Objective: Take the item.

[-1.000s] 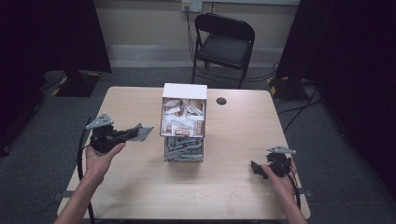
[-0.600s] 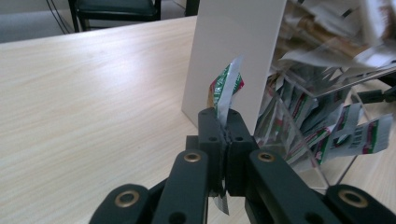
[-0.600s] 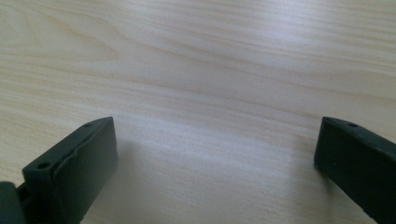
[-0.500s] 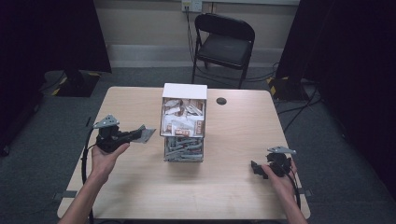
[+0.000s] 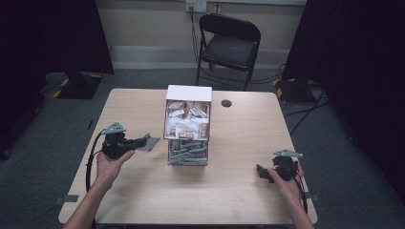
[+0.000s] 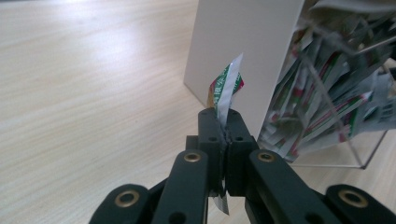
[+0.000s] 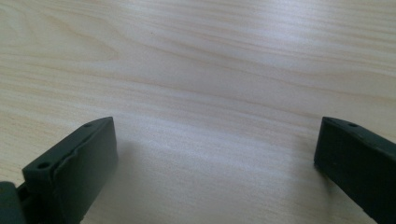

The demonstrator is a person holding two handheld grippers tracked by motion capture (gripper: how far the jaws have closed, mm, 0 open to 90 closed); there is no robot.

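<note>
The thin green, red and white paper sachet [image 6: 226, 88] is sitting pinched upright in my left gripper [image 6: 223, 122], just beside the white-walled clear organiser box [image 5: 187, 125]. My right gripper [image 7: 215, 154] is resting wide open, holding nothing, over the pale wooden table [image 5: 229, 186].

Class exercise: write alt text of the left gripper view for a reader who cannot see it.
The left gripper, its black jaws shut, pinches a thin green, red and white packet upright above a wooden table. Close behind stands a clear box of similar packets.
</note>
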